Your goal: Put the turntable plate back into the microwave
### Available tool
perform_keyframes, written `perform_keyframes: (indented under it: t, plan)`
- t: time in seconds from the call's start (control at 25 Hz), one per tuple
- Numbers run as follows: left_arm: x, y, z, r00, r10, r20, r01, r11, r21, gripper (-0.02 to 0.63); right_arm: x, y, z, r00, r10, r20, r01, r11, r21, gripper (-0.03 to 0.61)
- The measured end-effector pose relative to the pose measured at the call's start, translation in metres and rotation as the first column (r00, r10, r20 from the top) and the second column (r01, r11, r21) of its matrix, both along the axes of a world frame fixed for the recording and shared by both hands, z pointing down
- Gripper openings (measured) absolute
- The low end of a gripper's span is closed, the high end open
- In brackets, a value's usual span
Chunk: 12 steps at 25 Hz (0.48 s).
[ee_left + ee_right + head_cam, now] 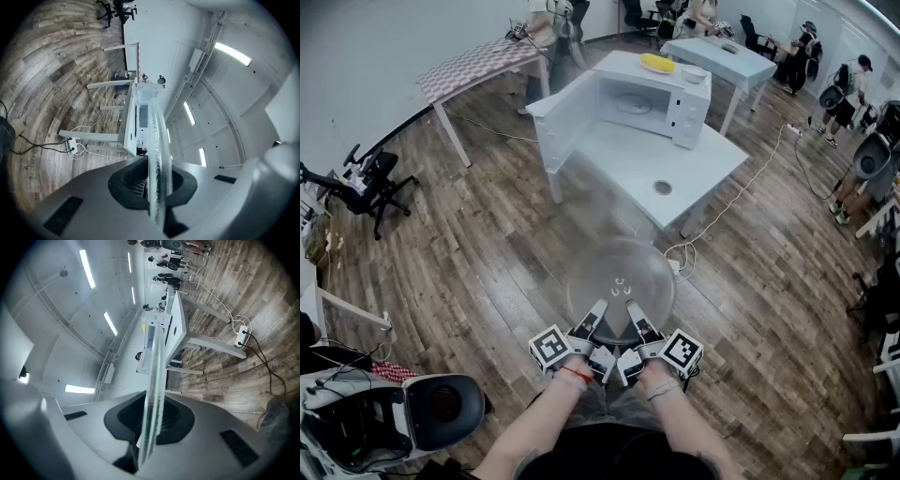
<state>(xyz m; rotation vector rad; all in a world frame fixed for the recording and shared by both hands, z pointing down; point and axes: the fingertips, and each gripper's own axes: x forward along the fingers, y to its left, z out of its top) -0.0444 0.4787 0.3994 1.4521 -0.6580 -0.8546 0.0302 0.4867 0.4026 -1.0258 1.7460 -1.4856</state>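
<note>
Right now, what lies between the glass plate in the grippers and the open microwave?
In the head view, only bare top of the white table lies between the turntable plate and the microwave; a small round grey thing sits further right.

Two grippers [597,315] [635,315], one glass turntable plate [619,267], one microwave [623,105], one checkered table [473,66].

Lab hall: white tables [705,165], office chairs [371,180]
</note>
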Motion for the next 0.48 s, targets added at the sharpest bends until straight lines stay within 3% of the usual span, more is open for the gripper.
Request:
perform_keyframes:
  t: [0.48]
  plan:
    - [-0.0025, -0.0105, 0.0055, 0.997, 0.012, 0.073, -0.013, 1.0, 0.01, 0.031, 0.0004, -0.0105, -0.0009, 1.0, 0.004, 0.001, -0.004, 1.0, 0.013, 0.049]
